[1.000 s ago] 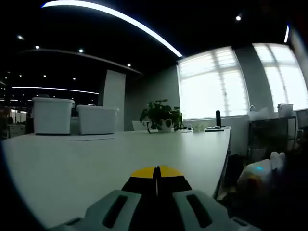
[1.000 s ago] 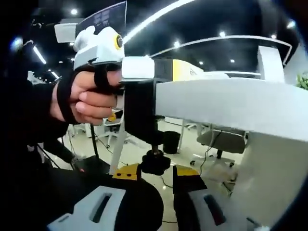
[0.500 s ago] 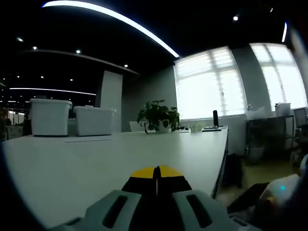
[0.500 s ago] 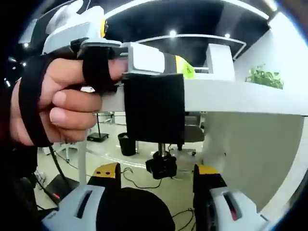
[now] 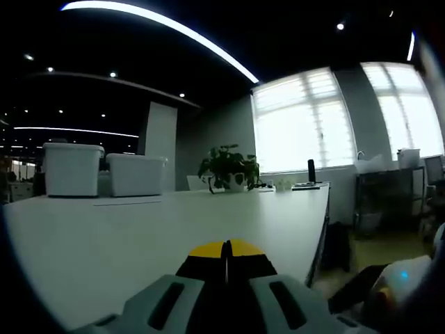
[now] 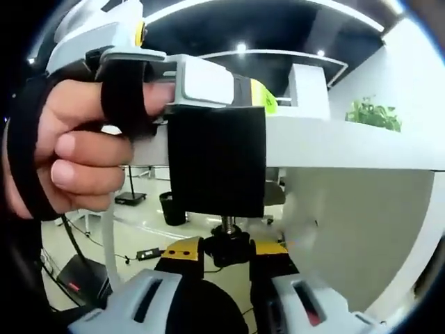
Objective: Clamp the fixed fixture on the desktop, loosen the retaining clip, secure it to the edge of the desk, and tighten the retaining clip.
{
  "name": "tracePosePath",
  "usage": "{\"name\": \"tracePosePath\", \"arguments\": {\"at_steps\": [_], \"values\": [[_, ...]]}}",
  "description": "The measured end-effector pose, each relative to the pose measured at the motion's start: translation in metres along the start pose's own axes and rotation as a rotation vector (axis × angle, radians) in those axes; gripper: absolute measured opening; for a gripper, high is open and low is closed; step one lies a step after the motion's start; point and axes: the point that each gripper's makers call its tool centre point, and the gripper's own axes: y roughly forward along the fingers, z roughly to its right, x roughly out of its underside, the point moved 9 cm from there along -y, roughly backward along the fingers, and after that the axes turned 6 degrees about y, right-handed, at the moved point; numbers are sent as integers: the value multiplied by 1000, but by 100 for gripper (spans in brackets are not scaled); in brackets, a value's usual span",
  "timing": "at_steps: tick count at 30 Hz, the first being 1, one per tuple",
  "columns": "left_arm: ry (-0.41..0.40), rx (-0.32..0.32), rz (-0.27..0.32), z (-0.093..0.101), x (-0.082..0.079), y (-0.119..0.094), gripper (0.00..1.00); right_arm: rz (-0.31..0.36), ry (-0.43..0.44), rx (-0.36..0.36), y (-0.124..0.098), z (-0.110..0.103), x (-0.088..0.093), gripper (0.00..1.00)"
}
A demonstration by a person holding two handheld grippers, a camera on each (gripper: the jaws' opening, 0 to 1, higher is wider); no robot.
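A black clamp fixture [image 6: 217, 163] hangs over the edge of the white desk [image 6: 348, 146]. Its threaded screw points down and ends in a black knob [image 6: 226, 240]. My right gripper [image 6: 224, 252] comes up from below, its yellow-tipped jaws closed in against both sides of the knob. My left gripper [image 6: 261, 94], held by a person's strapped hand [image 6: 76, 160], lies on the desk top right above the fixture. In the left gripper view, my left gripper [image 5: 226, 249] has its jaws pressed together over the desk [image 5: 139, 229]. The part it pinches is hidden.
Two white bins [image 5: 73, 168] and a potted plant [image 5: 228, 167] stand at the desk's far side. Bright windows [image 5: 299, 125] fill the back wall. A white desk leg panel [image 6: 348, 229] stands right of the knob. Cables and chairs lie on the floor beneath.
My right gripper has risen under the fixture, and its jaws have narrowed from wide apart to closed on the knob. The left gripper view has barely shifted.
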Motion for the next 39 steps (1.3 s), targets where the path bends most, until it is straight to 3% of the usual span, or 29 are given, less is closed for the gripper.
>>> {"name": "tracePosePath", "arguments": {"at_steps": [4, 10, 17, 25, 33, 39], "values": [[0, -1, 0, 0, 0, 0, 1, -9, -32, -48, 2, 4, -1, 22], [-1, -1, -1, 0, 0, 1, 1, -4, -53, -215, 3, 14, 0, 22], [-1, -1, -2, 0, 0, 2, 1, -9, -82, -325, 7, 23, -1, 21], [-1, -1, -2, 0, 0, 2, 1, -35, -79, -508, 10, 33, -3, 21], [0, -3, -2, 1, 0, 2, 1, -35, -116, -635, 19, 38, -3, 21], [0, -3, -2, 1, 1, 2, 1, -32, -97, -743, 25, 42, -2, 21]]}}
